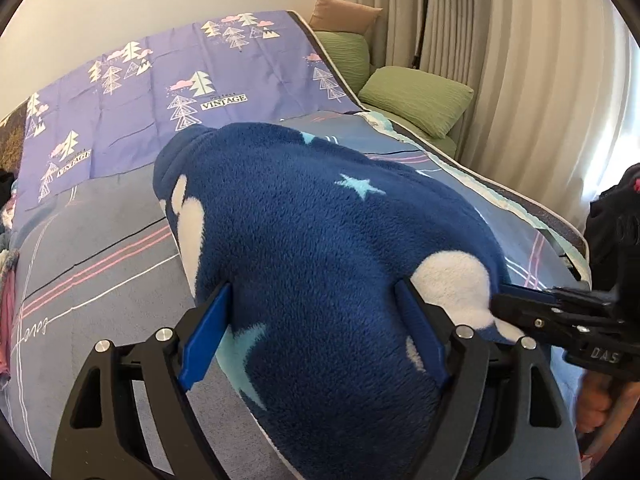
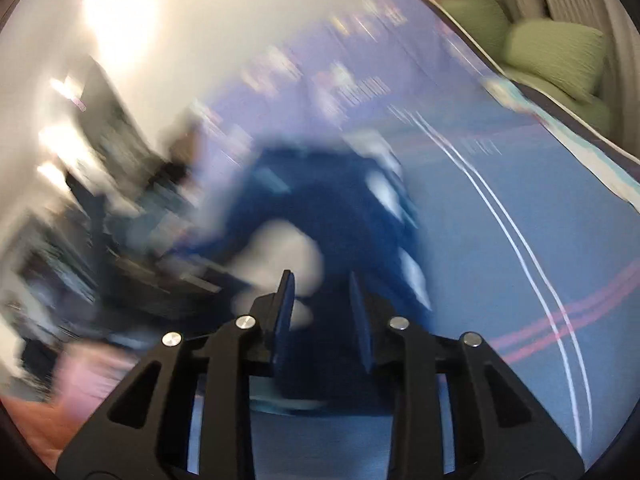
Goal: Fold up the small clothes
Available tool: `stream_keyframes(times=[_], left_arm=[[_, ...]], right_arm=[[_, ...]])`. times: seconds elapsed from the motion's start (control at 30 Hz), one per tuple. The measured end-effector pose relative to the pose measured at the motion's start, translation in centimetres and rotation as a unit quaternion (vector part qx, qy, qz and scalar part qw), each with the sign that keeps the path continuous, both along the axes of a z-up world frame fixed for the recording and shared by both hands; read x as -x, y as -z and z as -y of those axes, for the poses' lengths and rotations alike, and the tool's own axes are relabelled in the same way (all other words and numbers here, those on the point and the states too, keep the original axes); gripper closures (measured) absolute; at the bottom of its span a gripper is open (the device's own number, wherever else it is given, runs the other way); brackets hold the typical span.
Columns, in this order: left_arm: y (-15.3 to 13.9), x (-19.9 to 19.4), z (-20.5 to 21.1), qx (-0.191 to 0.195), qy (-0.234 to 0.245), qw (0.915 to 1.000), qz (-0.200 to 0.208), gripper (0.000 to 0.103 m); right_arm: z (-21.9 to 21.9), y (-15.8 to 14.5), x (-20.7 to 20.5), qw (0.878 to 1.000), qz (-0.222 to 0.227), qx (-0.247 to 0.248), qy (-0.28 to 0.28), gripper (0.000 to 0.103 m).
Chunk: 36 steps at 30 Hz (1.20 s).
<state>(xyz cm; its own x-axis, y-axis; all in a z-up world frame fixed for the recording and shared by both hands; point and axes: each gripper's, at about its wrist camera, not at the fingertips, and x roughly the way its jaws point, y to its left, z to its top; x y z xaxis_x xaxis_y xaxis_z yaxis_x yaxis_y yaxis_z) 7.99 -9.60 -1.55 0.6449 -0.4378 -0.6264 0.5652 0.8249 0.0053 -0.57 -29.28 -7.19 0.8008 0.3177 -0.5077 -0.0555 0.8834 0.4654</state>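
Observation:
A dark blue fleece garment (image 1: 320,248) with white patches and pale blue stars lies bunched on the bed. My left gripper (image 1: 316,300) is wide open, its blue fingers (image 1: 208,336) straddling the near end of the fleece. My right gripper (image 1: 504,300) comes in from the right, its tips at the fleece's white patch. The right wrist view is motion-blurred; there the right gripper (image 2: 322,284) has its jaws partly apart with blue fleece (image 2: 320,216) between and beyond them. Whether it grips the fleece I cannot tell.
The bed has a grey-blue striped cover (image 1: 100,280) and a purple sheet with tree prints (image 1: 168,80) at the far end. Green cushions (image 1: 416,96) and curtains (image 1: 540,80) stand at the right. Pink cloth (image 1: 6,312) lies at the left edge.

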Motion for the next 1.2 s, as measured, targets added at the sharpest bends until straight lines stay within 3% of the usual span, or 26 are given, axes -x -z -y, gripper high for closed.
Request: stream_keyframes(times=[0.17,0.23,0.33,0.4,0.5,0.57,0.63,0.73,0.8,0.83,0.97,1.03,1.2], left_arm=[[-0.7,-0.4,-1.1,0.021,0.013,0.9995,-0.018,0.02],[-2.0,-0.8,-2.3,0.05,0.027,0.998,-0.028,0.021],[-3.9,-1.3,-3.0,0.061,0.028,0.9978,-0.002,0.027],[-5.2,-2.2,-3.0,0.059,0.03,0.9976,0.018,0.031],[-6.2,-3.8,-2.4,0.059,0.032,0.9972,0.033,0.032],[-6.4,-5.8,-1.7,0.06,0.035,0.9972,0.027,0.032],[-5.3,-8.6,-1.0,0.063,0.037,0.9973,-0.007,0.032],[-0.9,-13.0,0.0,0.017,0.024,0.9975,-0.064,0.031],[1.4,-14.0,-0.1,0.016,0.02,0.9974,-0.068,0.028],[2.2,-13.9,-0.3,0.027,0.023,0.9977,-0.058,0.028],[2.4,-13.0,-0.9,0.048,0.029,0.9979,-0.035,0.028],[2.3,-12.9,-1.2,0.053,0.031,0.9974,-0.039,0.028],[-0.7,-12.2,-2.8,0.089,0.044,0.994,-0.045,0.028]], right_arm=[[1.2,0.1,0.7,0.999,0.01,-0.037,-0.01,0.083],[1.7,-0.4,0.3,0.999,-0.001,-0.043,-0.015,0.083],[2.0,-2.6,0.1,1.0,0.008,-0.018,-0.013,0.081],[1.6,-4.7,-0.1,0.999,0.03,0.019,-0.008,0.075],[1.1,-7.1,-1.5,0.998,0.051,0.035,-0.014,0.064],[0.4,-8.4,-2.8,0.997,0.063,0.037,-0.028,0.062],[-0.4,-9.1,-4.8,0.996,0.07,0.041,-0.043,0.056],[-1.4,-7.7,-8.0,0.997,0.032,0.038,-0.06,0.05],[-2.1,-3.8,-11.4,0.994,-0.065,0.043,-0.077,0.049],[-2.2,-2.0,-12.3,0.992,-0.078,0.045,-0.083,0.049],[-1.6,-1.2,-11.3,0.993,-0.061,0.037,-0.092,0.049],[-2.4,-1.3,-10.9,0.992,-0.05,0.071,-0.09,0.049],[-1.8,-4.3,-11.0,0.991,-0.073,0.073,-0.089,0.047]])
